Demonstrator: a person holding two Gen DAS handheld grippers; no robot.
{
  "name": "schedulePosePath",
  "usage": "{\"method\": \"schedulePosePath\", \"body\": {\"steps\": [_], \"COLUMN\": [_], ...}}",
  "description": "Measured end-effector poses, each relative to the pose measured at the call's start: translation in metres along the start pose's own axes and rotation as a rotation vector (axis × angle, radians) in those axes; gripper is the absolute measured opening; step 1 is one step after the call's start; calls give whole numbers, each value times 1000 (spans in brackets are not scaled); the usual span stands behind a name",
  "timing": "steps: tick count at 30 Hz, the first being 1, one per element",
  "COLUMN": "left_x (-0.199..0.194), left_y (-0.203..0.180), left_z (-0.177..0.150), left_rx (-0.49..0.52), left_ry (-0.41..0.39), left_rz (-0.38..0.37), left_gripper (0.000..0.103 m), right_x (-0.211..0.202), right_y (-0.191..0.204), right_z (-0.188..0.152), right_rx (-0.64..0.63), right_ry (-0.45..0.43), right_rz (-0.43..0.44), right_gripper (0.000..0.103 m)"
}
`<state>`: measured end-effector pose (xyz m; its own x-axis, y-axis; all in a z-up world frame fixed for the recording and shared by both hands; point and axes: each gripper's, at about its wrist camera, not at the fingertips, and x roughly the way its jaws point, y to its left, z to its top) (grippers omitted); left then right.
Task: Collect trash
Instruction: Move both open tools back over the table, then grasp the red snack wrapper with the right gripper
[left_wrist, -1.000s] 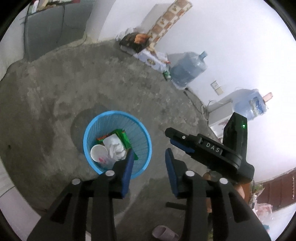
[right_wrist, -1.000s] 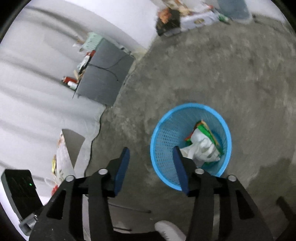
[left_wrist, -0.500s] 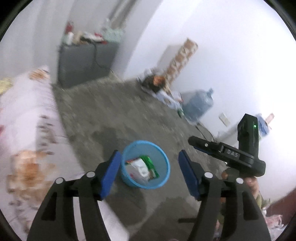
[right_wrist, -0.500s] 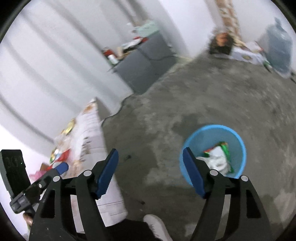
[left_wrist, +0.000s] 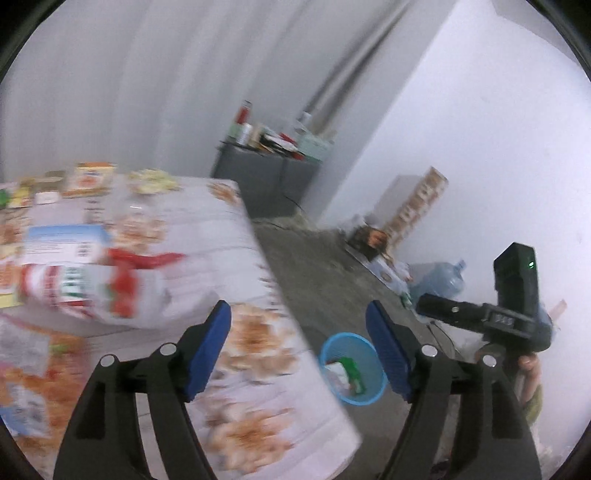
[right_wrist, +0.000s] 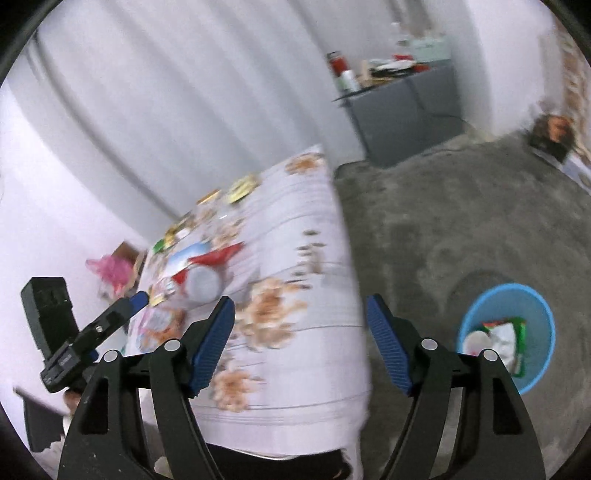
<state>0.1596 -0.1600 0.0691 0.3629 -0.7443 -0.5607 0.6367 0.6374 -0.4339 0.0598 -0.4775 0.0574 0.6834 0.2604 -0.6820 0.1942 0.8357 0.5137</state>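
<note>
A blue mesh trash basket stands on the concrete floor beside the table and holds wrappers and a white cup; it also shows in the right wrist view. My left gripper is open and empty above the table's near corner. My right gripper is open and empty over the table's end. A red, white and blue wrapper pile lies on the floral-cloth table, blurred; the wrapper pile and the table show in the right wrist view too.
A grey cabinet with bottles and clutter stands against the far wall. Water jugs and boxes line the right wall. More small packets lie at the table's far end. A pink bag sits beyond the table.
Both grippers have swung up and away from the basket toward the table, and their jaws have opened wider. The basket now lies lower right and farther off.
</note>
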Motion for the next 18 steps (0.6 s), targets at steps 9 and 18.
{"method": "schedulePosePath", "body": {"steps": [9,18], "left_x": [-90,-138], "left_y": [128,220], "left_z": [-10,-19], "left_rx": [-136,-290], "left_ry": [-115,-154], "left_rz": [217,359], "left_gripper": [75,75], "right_x": [56,140], "right_y": [89,121], "right_z": [12,29], "right_rx": [-95,120], "right_ry": [110,291], "right_rz": [104,300], "right_gripper": [71,71]}}
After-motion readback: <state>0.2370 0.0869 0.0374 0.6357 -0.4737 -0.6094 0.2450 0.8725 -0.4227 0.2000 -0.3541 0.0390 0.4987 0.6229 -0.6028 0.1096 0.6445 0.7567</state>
